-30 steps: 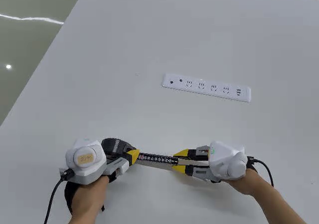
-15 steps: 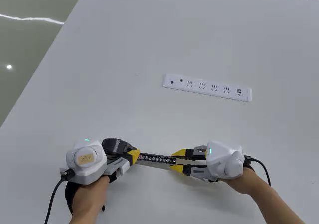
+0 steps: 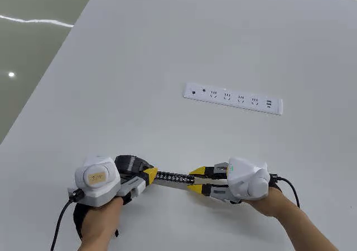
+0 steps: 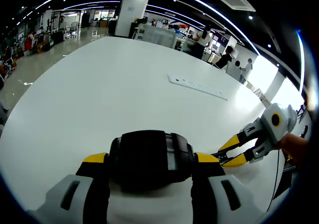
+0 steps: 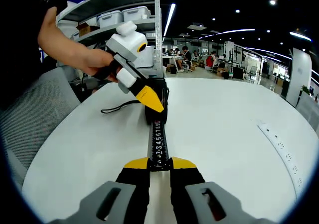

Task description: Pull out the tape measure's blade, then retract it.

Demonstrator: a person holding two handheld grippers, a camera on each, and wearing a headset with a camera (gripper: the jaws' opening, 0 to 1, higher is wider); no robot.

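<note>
blade (image 5: 158,137) pinched between the fingers of our right gripper (image 5: 159,164); our left gripper (image 4: 151,159) clamps the tape measure case (image 4: 149,144)

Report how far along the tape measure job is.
Done: the blade is partly out of the case, a short numbered stretch showing. In hand: the left gripper clamps the case, and the right gripper pinches the blade. Left: any further pull, then retracting it fully.

bright overhead lighting, soft shadows, fisheye edges
</note>
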